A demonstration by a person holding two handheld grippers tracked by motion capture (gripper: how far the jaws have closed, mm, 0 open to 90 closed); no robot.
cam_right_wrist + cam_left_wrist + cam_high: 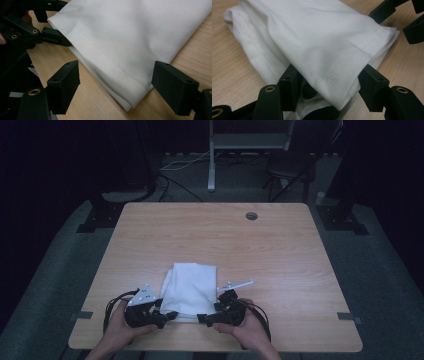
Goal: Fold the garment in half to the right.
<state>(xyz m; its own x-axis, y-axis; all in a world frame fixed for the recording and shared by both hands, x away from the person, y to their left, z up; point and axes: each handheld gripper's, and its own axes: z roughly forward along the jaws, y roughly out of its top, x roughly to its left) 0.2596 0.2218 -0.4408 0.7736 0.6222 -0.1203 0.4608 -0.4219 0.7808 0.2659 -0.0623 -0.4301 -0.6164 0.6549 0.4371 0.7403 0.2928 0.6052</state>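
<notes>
1. A folded white cloth [189, 291] lies on the wooden surface [280, 250] near its front edge, between both grippers.
2. The left gripper [329, 87] has its jaws spread around the cloth's hemmed corner, not yet clamped.
3. The right gripper [112, 90] is spread wide too, straddling the other hemmed corner.
4. Risk: closing now could catch only the top layer, so the fold falls apart when lifted.

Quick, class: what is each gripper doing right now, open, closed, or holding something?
Left gripper: open, jaws either side of the white cloth's hemmed corner.
Right gripper: open around the cloth's other corner.
</notes>
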